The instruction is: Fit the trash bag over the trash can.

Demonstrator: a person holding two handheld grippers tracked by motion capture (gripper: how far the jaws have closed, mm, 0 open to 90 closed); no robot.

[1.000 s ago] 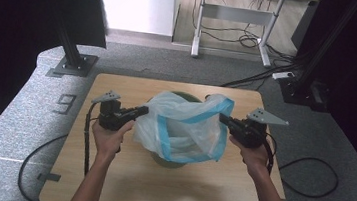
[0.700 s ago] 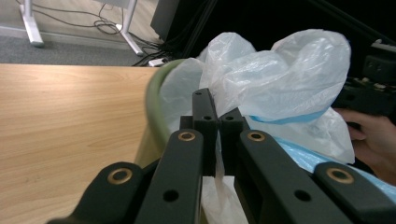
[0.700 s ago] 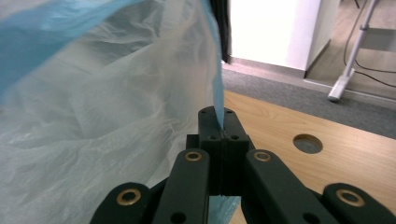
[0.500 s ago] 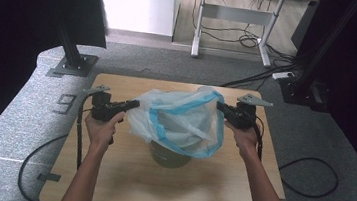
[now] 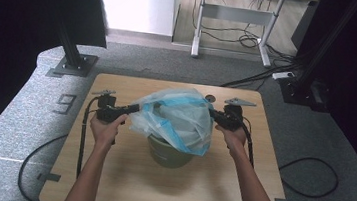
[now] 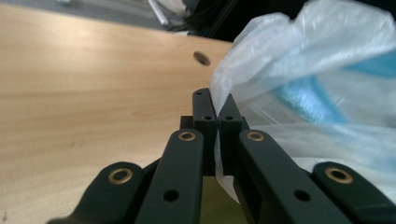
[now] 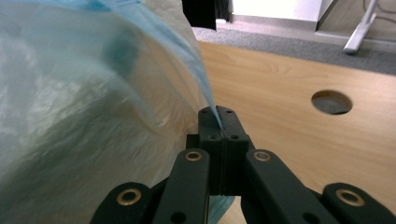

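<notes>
grey carpet [image 5: 314, 125], white-legged desk [image 5: 235, 16] behind, black curtains [image 5: 18, 23]

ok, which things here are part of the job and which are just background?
In the job:
- plastic bag, stretched between both grippers
- green bin under the bag
- left gripper, shut on the bag's edge
- right gripper, shut on the opposite edge

Just lying about:
- desk frame beyond the table
- floor cables
- black stand
</notes>
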